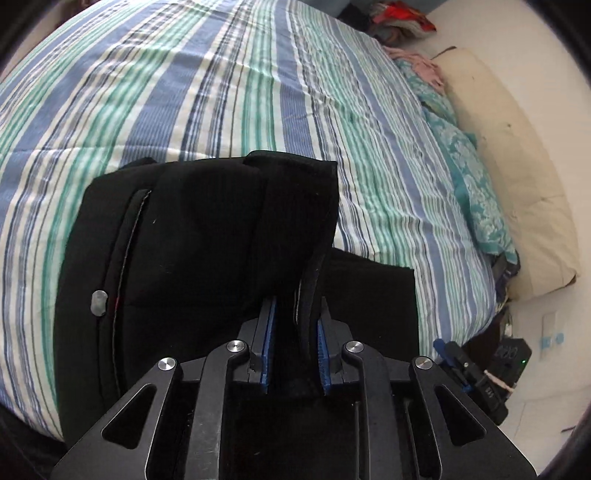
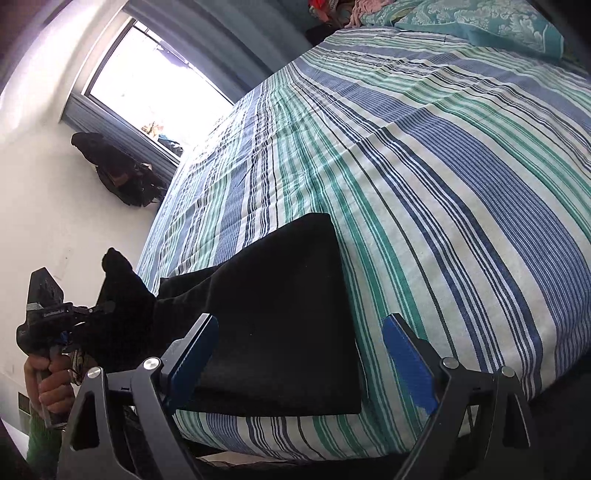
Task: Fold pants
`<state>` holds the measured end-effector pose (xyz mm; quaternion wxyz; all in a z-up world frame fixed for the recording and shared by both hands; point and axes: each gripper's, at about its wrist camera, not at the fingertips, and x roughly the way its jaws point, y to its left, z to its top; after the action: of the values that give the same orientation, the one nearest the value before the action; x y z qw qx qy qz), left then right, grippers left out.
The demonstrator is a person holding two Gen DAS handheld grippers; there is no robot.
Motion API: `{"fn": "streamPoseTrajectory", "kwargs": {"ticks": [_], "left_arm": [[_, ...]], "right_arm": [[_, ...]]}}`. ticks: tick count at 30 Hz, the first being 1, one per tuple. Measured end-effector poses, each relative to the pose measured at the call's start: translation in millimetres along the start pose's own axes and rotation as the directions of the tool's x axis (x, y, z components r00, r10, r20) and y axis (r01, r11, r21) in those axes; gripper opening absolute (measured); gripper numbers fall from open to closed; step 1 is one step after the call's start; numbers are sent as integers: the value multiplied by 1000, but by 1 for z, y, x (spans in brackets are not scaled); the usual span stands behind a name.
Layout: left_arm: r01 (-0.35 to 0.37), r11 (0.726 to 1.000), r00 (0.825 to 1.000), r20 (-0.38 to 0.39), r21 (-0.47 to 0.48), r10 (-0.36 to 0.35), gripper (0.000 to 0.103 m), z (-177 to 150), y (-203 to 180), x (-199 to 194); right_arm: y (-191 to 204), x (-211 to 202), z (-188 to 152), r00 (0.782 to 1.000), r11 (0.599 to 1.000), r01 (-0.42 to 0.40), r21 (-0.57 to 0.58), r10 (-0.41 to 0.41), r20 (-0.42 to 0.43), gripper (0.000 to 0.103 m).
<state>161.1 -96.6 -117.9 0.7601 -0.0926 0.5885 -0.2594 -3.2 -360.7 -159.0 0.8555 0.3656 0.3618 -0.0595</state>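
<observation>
Black pants (image 1: 192, 240) lie on the striped bedspread (image 1: 221, 92) near the bed's front edge. In the left wrist view my left gripper (image 1: 294, 317) is shut on a thick fold of the black cloth, which runs up between the blue pads (image 1: 269, 332). A grey button (image 1: 98, 302) and a seam show on the left part. In the right wrist view the flat folded part of the pants (image 2: 280, 314) lies under my right gripper (image 2: 301, 325), which stands wide open above it and holds nothing. At the far left a hand (image 2: 48, 384) holds the left gripper (image 2: 94, 314) with black cloth lifted off the bed's edge.
A cream pillow (image 1: 506, 177) and a teal patterned pillow (image 1: 472, 184) lie along the bed's right side, with a pile of clothes (image 1: 402, 18) beyond. A bright window (image 2: 147, 85) and a dark bag (image 2: 122, 177) stand by the white wall past the bed.
</observation>
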Motion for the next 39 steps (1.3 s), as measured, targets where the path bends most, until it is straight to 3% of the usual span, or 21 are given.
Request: {"fn": "streamPoseTrajectory", "kwargs": {"ticks": [3, 4, 6, 8, 11, 15, 17, 20, 24, 27, 32, 35, 36, 39], "left_arm": [[-59, 997, 997, -40, 58, 62, 27, -15, -20, 24], [-48, 995, 999, -22, 83, 50, 31, -23, -27, 19], [-15, 992, 999, 38, 122, 11, 48, -33, -34, -5], [-13, 992, 992, 127, 128, -3, 57, -38, -30, -38], [-44, 997, 963, 268, 69, 24, 64, -35, -3, -85], [-143, 983, 898, 401, -115, 178, 71, -33, 56, -119], [-191, 958, 874, 408, -215, 265, 71, -34, 89, -115], [-217, 916, 855, 388, -337, 345, 71, -50, 129, -102], [-222, 876, 847, 361, -429, 391, 71, -75, 165, -91], [-237, 858, 837, 352, -456, 419, 71, -80, 180, -94], [-234, 854, 830, 362, -466, 425, 71, -78, 184, -96], [-240, 858, 840, 345, -454, 418, 71, -75, 183, -88], [-242, 860, 842, 342, -450, 417, 71, -75, 182, -87], [-257, 860, 838, 341, -441, 426, 71, -74, 180, -87]], "right_arm": [[-1, -7, 2, 1000, 1000, -8, 3, 8, 28, 90], [0, -9, 2, 999, 1000, -12, 2, 12, 36, 90], [-1, -12, 2, 999, 1000, -16, 4, 16, 45, 90], [-3, -11, 2, 999, 1000, -19, 11, 19, 41, 90], [1, -6, 2, 999, 1000, -25, -1, 25, 27, 90], [34, 4, 0, 994, 989, -108, -99, 107, -20, 90], [61, 19, -4, 971, 965, -230, -124, 218, -103, 90], [101, 56, -7, 881, 904, -420, -85, 383, -278, 90], [141, 104, -1, 801, 866, -497, -63, 429, -417, 85], [158, 138, 1, 769, 872, -478, -104, 358, -529, 82], [166, 173, -12, 747, 887, -431, -168, 246, -618, 82], [172, 170, -23, 681, 843, -524, -122, 328, -655, 82], [175, 168, -24, 681, 837, -531, -131, 330, -654, 82], [176, 158, -17, 731, 853, -494, -167, 304, -611, 82]]}}
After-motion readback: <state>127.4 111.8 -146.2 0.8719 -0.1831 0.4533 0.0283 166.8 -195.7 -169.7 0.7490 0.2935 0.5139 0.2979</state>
